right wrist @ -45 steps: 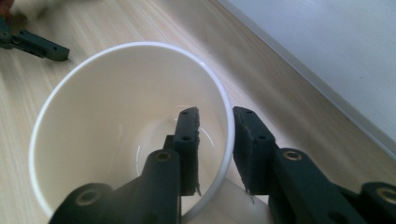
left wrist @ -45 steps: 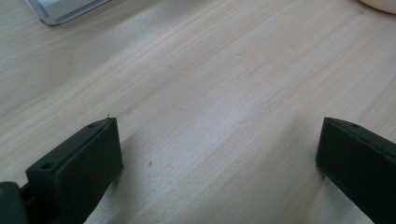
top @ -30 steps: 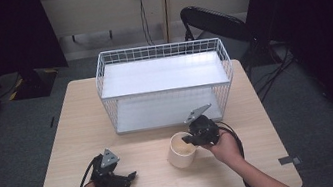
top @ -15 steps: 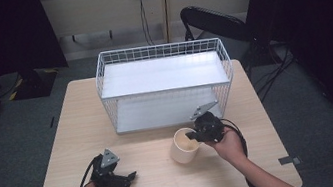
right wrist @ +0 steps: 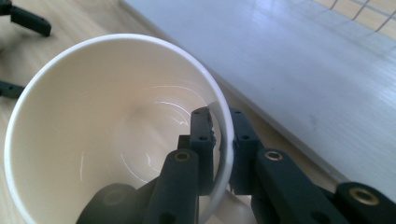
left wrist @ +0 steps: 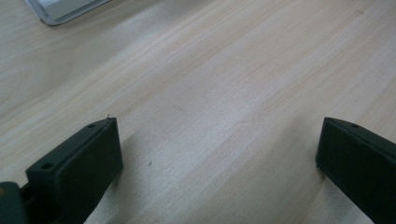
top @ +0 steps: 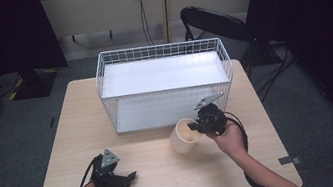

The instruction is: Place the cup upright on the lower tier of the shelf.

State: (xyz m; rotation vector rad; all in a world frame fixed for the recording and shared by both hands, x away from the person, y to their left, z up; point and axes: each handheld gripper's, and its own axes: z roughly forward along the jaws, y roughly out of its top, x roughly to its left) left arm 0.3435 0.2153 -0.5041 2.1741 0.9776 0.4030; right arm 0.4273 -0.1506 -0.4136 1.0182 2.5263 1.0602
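One cream cup point(top: 184, 136), no print or label visible, standing on table point(top: 167, 174) just before wire basket point(top: 162, 81). Clamped at its rim by right gripper point(right wrist: 219, 140), one jaw inside, one outside. Left gripper point(top: 129, 176) resting well apart, jaws wide, nothing between.

The right gripper point(top: 194, 127), pinching the cup's point(top: 183, 137) rim with one jaw inside and one outside, now sits a little nearer the basket point(top: 157, 50) than a second ago. The cup moves with it, away from the table's point(top: 59, 130) near edge, and leans toward the gripper.
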